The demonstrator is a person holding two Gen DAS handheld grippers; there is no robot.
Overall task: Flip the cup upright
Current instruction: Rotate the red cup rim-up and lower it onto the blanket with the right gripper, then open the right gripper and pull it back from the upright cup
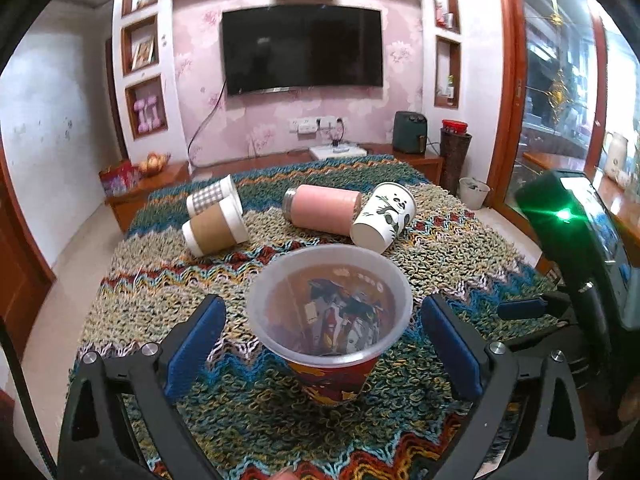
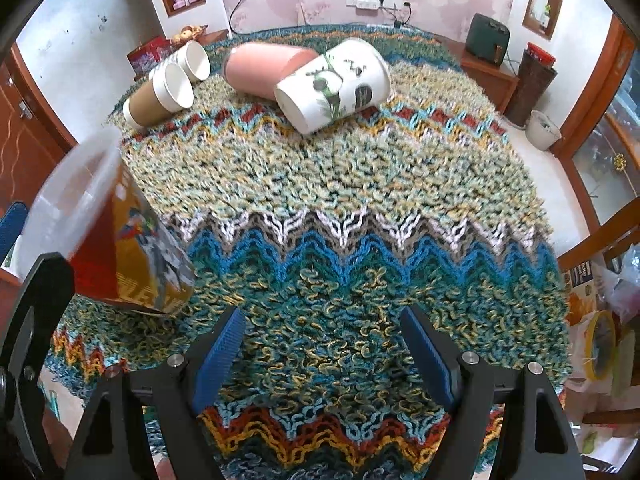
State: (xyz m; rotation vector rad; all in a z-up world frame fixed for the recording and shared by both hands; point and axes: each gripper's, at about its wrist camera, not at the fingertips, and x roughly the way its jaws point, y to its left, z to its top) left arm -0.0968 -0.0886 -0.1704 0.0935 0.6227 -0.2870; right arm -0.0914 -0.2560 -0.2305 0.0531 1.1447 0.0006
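Note:
A red printed plastic cup (image 1: 330,320) with a clear rim stands upright on the knitted cloth, between the open fingers of my left gripper (image 1: 324,340), which do not touch it. In the right wrist view the same cup (image 2: 120,240) stands at the left. My right gripper (image 2: 322,352) is open and empty over the cloth. On their sides at the back lie a panda cup (image 1: 384,216), a pink tumbler (image 1: 324,208), a brown sleeved cup (image 1: 216,230) and a checked cup (image 1: 214,198).
The table is covered by a zigzag knitted cloth (image 2: 360,200). My right gripper's body (image 1: 580,260) shows at the right of the left wrist view. A TV (image 1: 302,50), low cabinets and a small bin (image 1: 474,192) stand behind the table.

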